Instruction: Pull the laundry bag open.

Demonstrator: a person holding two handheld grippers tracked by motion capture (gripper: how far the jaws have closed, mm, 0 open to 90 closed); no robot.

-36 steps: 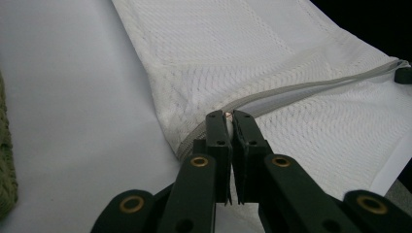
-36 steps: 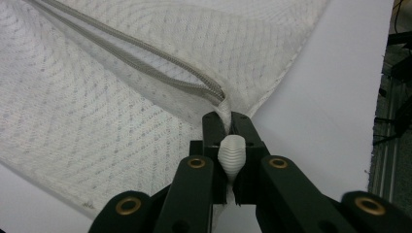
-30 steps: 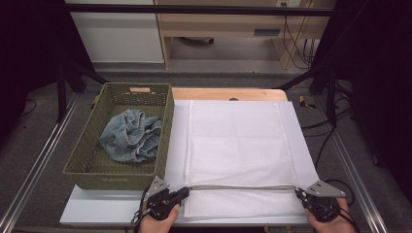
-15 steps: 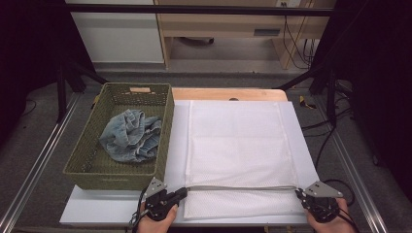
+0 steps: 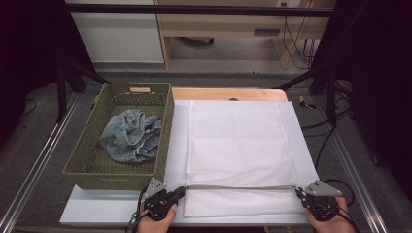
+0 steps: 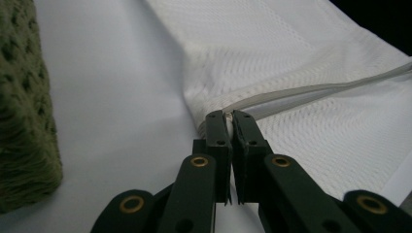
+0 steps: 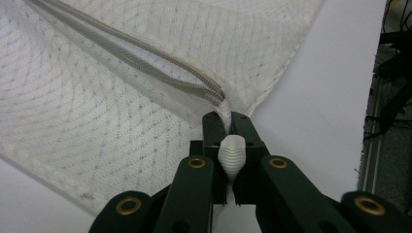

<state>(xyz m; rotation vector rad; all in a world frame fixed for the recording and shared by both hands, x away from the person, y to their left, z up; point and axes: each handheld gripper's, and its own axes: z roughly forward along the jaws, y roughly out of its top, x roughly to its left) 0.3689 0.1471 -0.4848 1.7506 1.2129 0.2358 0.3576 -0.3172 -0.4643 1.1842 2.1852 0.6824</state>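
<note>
A mesh bag (image 5: 240, 145) lies centre frame on the table (image 5: 180, 121), a basket (image 5: 165, 131) at its left holding jeans (image 5: 130, 136)

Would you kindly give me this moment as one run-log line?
left hand-held gripper: shut on mesh bag near corner | right hand-held gripper: shut on the other near corner | jeans: in green basket

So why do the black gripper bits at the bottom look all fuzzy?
In the left gripper view the left gripper sits close to the lens, so it blurs, as does the green basket; the white mesh bag looks sharper. In the right gripper view likewise. The high view is dark at its edges.
</note>
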